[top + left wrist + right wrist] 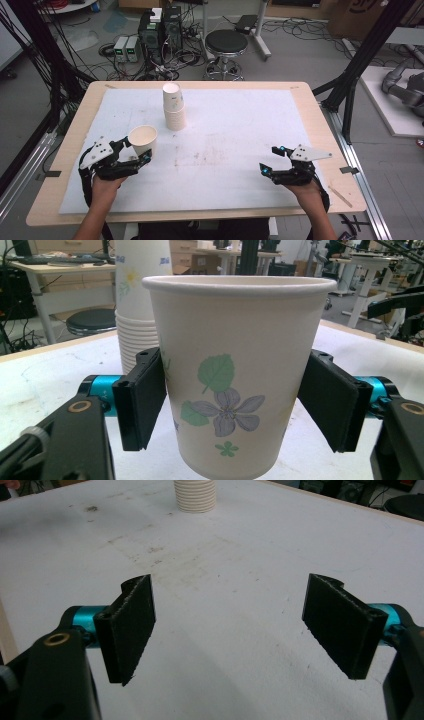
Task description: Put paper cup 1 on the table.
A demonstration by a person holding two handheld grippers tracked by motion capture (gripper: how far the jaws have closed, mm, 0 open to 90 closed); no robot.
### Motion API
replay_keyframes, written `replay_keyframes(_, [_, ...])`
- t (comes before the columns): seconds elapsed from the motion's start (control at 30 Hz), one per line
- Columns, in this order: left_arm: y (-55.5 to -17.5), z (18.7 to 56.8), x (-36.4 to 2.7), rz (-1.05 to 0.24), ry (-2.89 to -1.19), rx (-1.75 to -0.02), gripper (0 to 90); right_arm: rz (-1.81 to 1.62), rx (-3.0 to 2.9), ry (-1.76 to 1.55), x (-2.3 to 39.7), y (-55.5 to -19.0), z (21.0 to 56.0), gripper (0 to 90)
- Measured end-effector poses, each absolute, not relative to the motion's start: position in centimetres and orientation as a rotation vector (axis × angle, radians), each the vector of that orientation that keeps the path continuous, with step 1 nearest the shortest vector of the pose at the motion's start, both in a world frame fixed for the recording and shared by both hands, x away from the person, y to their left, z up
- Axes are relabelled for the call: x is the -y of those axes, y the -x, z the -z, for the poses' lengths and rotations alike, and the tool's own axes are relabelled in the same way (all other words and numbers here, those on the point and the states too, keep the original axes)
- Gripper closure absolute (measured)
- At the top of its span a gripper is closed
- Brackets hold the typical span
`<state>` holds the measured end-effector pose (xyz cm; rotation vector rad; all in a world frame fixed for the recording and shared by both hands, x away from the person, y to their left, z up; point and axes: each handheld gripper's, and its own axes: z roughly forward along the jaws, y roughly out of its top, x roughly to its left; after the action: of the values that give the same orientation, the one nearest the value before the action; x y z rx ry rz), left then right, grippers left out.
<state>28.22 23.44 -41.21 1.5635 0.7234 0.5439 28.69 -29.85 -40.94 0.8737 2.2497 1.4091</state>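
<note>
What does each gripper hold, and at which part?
The left gripper holds the white paper cup with flower print by its side wall, about mid-height. The right gripper is open and holds nothing.

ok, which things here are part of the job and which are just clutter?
In the job:
- paper cup, held by the left gripper
- stack of cups on the white mat
- right gripper, open, holding nothing

Just around:
- stool
- computer boxes and cables on the floor
</note>
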Motion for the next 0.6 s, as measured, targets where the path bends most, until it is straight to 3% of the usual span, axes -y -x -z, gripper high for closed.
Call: replay_keyframes(0.6, [-30.6, 43.0, -27.8, -0.684, -1.513, -0.889, 29.5, -1.397, -2.254, -0.884, 30.1, -28.4, 41.2, 22.0])
